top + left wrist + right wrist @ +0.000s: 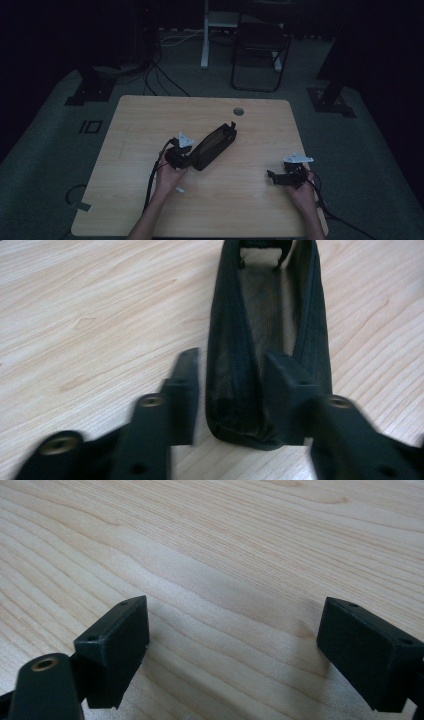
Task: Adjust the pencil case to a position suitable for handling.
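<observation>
At the middle of the wooden table (150, 210) lies a long black zip pouch (215, 146), unzipped and gaping. My left gripper (231, 390) straddles its near end, jaws apart, one inside the mouth, one outside, not yet pinching. My right gripper (232, 645) rests well apart, jaws wide, empty. Grasping remains.

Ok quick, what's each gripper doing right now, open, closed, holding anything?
Left gripper: jaws straddle the near end of the black zip pouch; whether they press it cannot be told.
Right gripper: open, holding nothing, over the wooden table.
</observation>
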